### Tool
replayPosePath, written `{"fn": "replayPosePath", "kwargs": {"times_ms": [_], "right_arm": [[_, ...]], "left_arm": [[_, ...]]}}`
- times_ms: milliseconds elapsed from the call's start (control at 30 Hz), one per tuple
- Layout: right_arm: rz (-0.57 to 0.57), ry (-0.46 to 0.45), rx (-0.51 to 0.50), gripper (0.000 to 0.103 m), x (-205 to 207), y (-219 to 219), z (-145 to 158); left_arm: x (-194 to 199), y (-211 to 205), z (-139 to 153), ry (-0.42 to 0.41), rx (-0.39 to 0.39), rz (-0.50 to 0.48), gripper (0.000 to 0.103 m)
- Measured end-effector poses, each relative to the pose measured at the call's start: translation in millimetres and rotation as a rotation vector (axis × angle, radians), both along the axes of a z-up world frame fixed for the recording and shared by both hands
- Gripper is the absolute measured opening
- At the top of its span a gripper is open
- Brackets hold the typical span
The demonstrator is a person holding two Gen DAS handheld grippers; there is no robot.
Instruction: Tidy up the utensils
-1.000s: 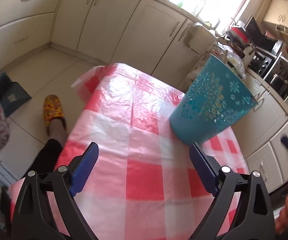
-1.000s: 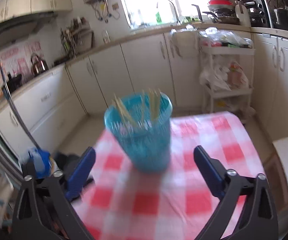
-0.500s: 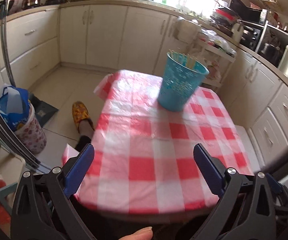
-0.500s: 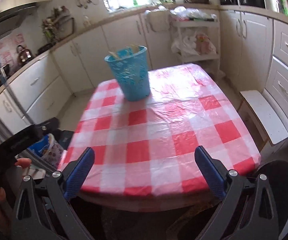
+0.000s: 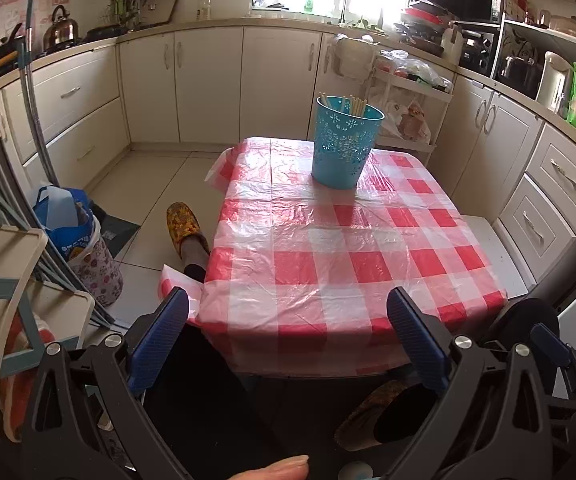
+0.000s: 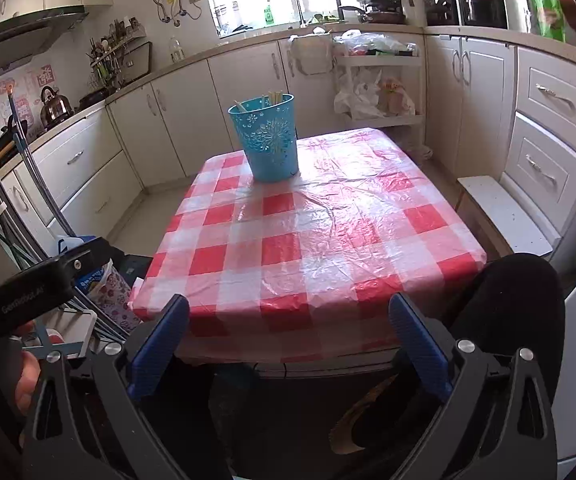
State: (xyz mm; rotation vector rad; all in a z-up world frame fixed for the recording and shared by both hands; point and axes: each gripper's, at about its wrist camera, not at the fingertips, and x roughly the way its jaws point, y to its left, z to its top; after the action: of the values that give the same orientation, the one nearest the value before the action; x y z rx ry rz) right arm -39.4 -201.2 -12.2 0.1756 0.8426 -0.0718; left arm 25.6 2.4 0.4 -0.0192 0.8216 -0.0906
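Both hand-held grippers spread, empty — chopsticks mostly hidden inside teal bin.

My right gripper: jaws wide, nothing between.
Blue holder: upright on my checked table, chopsticks inside.

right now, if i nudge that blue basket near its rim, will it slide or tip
The blue basket would probably tip: it is tall and its base is narrower than its rim. Its perforated walls suggest light plastic. The glossy tablecloth may let it slide if pushed low.
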Motion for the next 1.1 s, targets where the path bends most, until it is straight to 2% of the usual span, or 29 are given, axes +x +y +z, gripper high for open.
{"fn": "replayPosePath", "kwargs": {"times_ms": [133, 333, 700, 1100], "right_arm": [[0.011, 0.019, -0.026, 0.096, 3.4, 3.9, -0.6], [0.001, -0.039, -0.057, 0.096, -2.7, 6.3, 10.5], [0.024, -0.058, -0.08, 0.096, -10.5, 18.3, 19.4], [0.027, -0.015, -0.092, 0.096, -5.3, 22.5, 8.7]], "left_arm": [[-1.5, 4.8, 1.7, 0.003, 0.009, 0.008, 0.095], [-4.8, 6.6, 8.8, -0.032, 0.0, 0.014, 0.095], [-20.9, 16.3, 20.9, -0.076, -0.003, 0.027, 0.095], [-21.1, 15.4, 19.3, -0.077, 0.035, 0.028, 0.095]]}}
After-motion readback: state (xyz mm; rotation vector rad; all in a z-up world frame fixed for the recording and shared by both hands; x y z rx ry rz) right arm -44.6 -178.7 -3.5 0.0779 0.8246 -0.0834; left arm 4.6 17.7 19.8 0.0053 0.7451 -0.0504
